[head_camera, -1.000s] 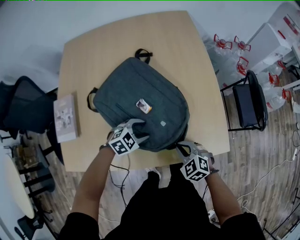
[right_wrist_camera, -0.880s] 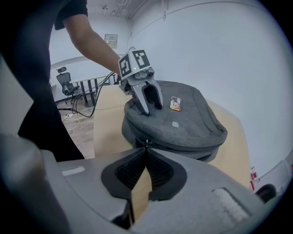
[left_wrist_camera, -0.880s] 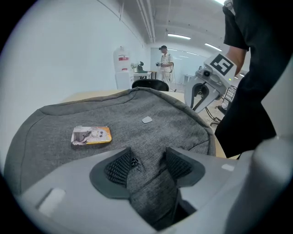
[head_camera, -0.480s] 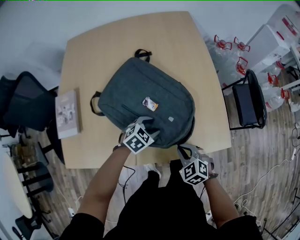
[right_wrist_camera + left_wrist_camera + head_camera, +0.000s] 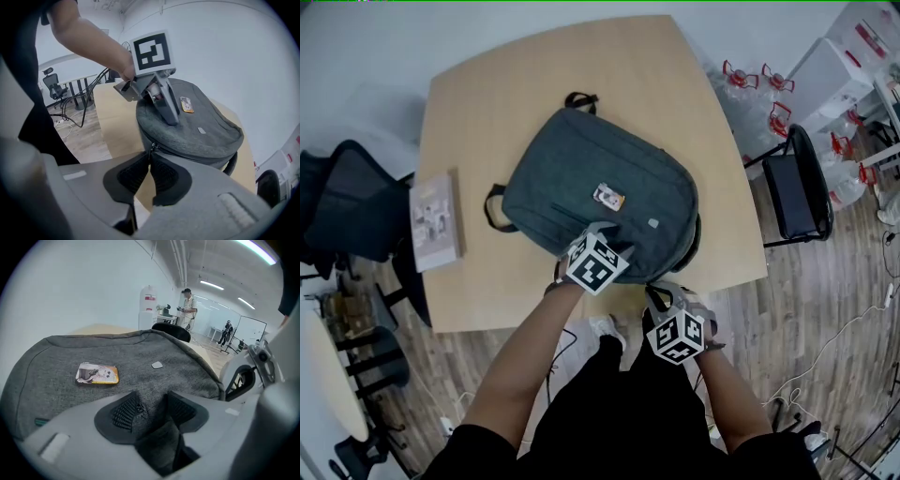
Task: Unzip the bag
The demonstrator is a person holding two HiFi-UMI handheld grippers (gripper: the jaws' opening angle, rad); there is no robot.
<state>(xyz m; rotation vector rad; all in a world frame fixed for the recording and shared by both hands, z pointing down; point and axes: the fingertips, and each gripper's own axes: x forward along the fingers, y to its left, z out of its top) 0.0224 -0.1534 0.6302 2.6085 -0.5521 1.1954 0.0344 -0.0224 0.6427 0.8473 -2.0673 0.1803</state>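
The bag (image 5: 581,178) is laid flat on the counter (image 5: 506,94), under and ahead of the left hand-held gripper (image 5: 151,404), which is pressed onto the grey cloth. Its jaws are spread wide and are closing, with the cloth between the pads but not seen to be clamped. A small picture card (image 5: 97,374) is seen ahead of it, to its left. The right hand-held gripper (image 5: 150,157) is held at the bag's side, beside the counter's edge. Its jaws are nearly together and are opening, with the zipper pull (image 5: 152,148) pinched at their tips. A book (image 5: 434,222) is laid well to the left of the left hand-held gripper.
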